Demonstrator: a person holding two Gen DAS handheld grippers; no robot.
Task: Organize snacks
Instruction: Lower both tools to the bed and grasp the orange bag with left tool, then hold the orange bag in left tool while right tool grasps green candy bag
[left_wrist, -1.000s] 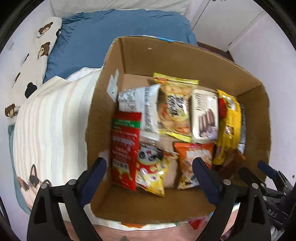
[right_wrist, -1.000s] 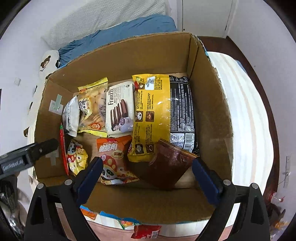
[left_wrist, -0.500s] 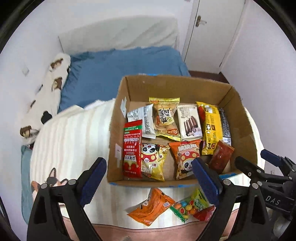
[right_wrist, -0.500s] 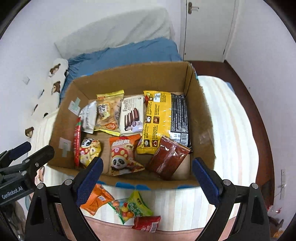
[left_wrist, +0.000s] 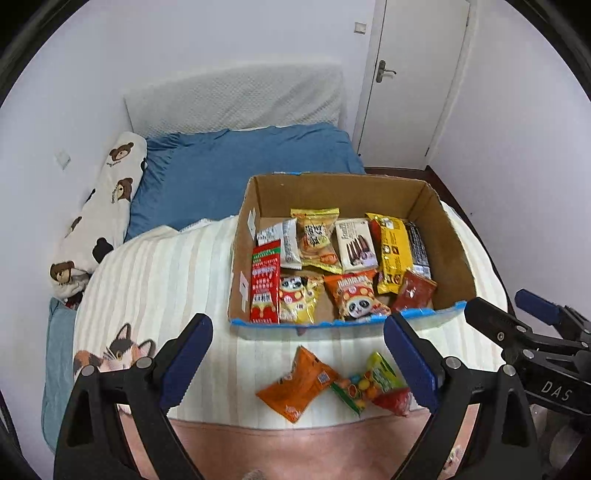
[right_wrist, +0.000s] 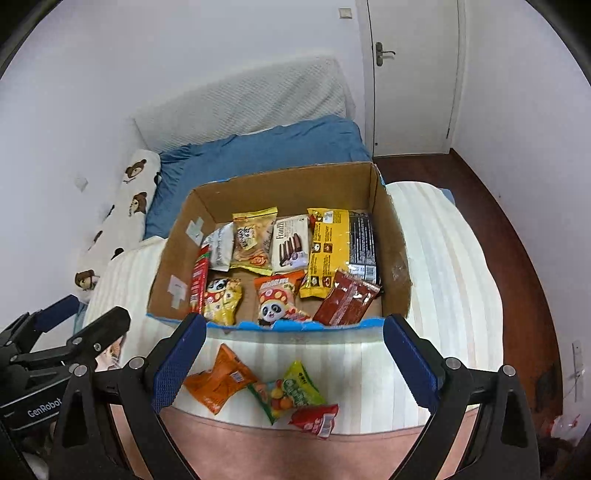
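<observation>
A cardboard box (left_wrist: 452, 236) (right_wrist: 395, 258) stands on a striped blanket and holds several snack packets. Three packets lie on the blanket in front of it: an orange packet (left_wrist: 297, 384) (right_wrist: 218, 382), a green candy packet (left_wrist: 369, 382) (right_wrist: 290, 393) and a small red packet (left_wrist: 393, 398) (right_wrist: 314, 421). My left gripper (left_wrist: 297, 363) is open and empty, above and behind the loose packets. My right gripper (right_wrist: 293, 363) is open and empty, at much the same height to the right. Each gripper shows at the edge of the other's view.
The bed has a blue cover (left_wrist: 236, 173), a bear-print pillow (left_wrist: 103, 210) at the left and a grey headboard (left_wrist: 236, 99). A white door (left_wrist: 410, 85) and a dark wooden floor (right_wrist: 517, 236) lie to the right. A pink sheet edge (left_wrist: 295, 443) runs along the near side.
Both grippers have pulled up and back from inside the box. The whole box and the three loose packets in front of it have come into view. Both grippers stayed open.
</observation>
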